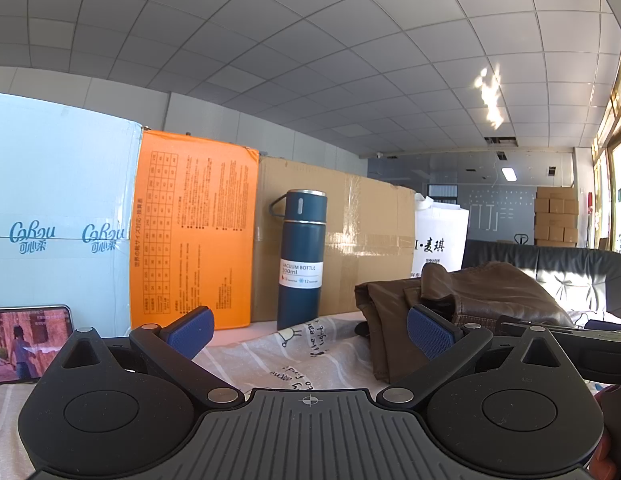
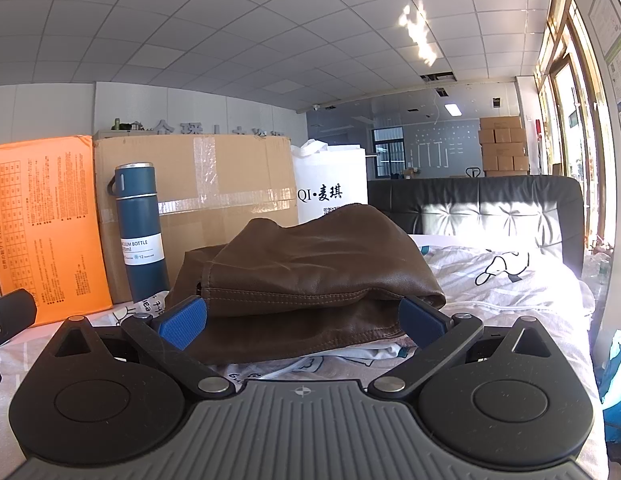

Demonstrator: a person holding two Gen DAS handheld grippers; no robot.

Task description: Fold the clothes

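A brown leather garment (image 2: 310, 264) lies folded in a heap on the white printed bed sheet (image 2: 510, 280). My right gripper (image 2: 302, 320) is open, low over the sheet, with its blue pads on either side of the garment's near edge. The garment also shows at the right in the left wrist view (image 1: 482, 296). My left gripper (image 1: 310, 332) is open and empty over the sheet, to the left of the garment, its right pad (image 1: 430, 334) close to the garment's edge.
A blue vacuum bottle (image 1: 300, 258) stands on the bed before a cardboard box (image 1: 350, 236). An orange box (image 1: 190, 232), a pale blue box (image 1: 58, 208) and a white bag (image 1: 440, 240) line the back. A phone (image 1: 28, 342) is propped left. A black headboard (image 2: 490, 200) stands right.
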